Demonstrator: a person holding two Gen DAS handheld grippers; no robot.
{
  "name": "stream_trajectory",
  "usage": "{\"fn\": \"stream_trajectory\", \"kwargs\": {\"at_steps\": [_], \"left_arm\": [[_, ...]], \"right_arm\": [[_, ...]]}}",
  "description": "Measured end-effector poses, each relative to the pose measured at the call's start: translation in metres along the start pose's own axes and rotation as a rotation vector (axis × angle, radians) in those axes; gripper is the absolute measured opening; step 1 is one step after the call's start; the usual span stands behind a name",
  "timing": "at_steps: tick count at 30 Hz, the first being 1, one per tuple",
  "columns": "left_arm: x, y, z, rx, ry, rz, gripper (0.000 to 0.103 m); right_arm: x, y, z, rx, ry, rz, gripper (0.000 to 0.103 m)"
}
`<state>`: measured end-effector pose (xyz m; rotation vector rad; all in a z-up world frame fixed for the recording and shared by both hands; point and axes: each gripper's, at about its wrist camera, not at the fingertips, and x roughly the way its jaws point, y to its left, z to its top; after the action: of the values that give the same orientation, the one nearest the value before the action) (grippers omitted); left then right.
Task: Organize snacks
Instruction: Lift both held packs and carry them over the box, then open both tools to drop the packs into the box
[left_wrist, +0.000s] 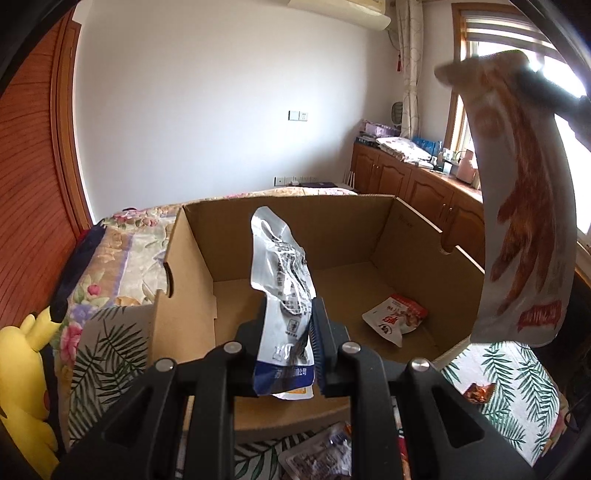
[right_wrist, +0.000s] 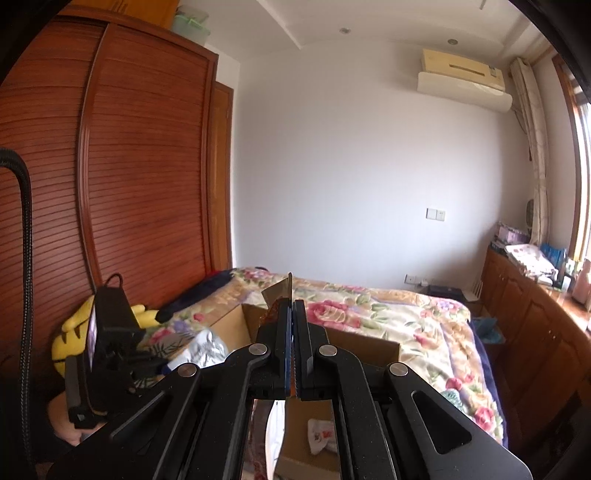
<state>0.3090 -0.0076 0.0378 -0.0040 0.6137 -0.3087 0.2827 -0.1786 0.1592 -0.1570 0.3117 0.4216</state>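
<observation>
Left tool (left_wrist: 291, 332) clamped tight on silver packet (left_wrist: 282, 291), hovering over cardboard box (left_wrist: 288, 236). Right tool (right_wrist: 294, 332) pinched shut on long white pouch (left_wrist: 528, 206), at your 2 o'clock. Lower each packet inside box walls before releasing; keep off red-white packet (left_wrist: 393, 317).

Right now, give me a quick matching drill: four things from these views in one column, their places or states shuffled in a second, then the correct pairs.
Things:
1. silver-and-blue packet
2. long white packet with red strips
3. small red-and-white packet
4. yellow plush toy

Places or states:
A. lying on the floor of the cardboard box
B. clamped in the left claw, over the box
C. beside the box, on its left in the left wrist view
D. hanging from the right claw

Pairs: 1-B, 2-D, 3-A, 4-C
</observation>
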Motion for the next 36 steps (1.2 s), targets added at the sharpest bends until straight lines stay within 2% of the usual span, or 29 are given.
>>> {"fn": "stream_trajectory", "kwargs": {"at_steps": [7, 9, 11, 17, 22, 32, 36], "left_arm": [[0.02, -0.002, -0.003, 0.007, 0.03, -0.001, 0.018], [0.023, -0.002, -0.003, 0.01, 0.036, 0.005, 0.022], [0.026, -0.004, -0.004, 0.016, 0.04, 0.012, 0.031], [0.026, -0.004, -0.005, 0.01, 0.037, 0.011, 0.036], [0.022, -0.005, -0.007, 0.019, 0.029, 0.022, 0.039], [0.008, -0.004, -0.009, 0.008, 0.012, 0.026, 0.04], [0.003, -0.001, -0.01, 0.004, 0.006, 0.031, 0.04]], "right_arm": [[0.022, 0.0, 0.003, -0.02, -0.011, -0.029, 0.0], [0.03, -0.003, 0.001, -0.016, -0.01, -0.03, 0.0], [0.036, -0.004, -0.003, -0.023, -0.01, -0.036, 0.0], [0.059, -0.012, -0.021, 0.012, 0.044, -0.046, 0.0], [0.068, -0.013, -0.029, 0.039, 0.058, -0.048, 0.0], [0.075, -0.008, -0.023, 0.067, 0.008, -0.037, 0.0], [0.085, -0.007, -0.027, 0.106, 0.015, -0.018, 0.0]]}}
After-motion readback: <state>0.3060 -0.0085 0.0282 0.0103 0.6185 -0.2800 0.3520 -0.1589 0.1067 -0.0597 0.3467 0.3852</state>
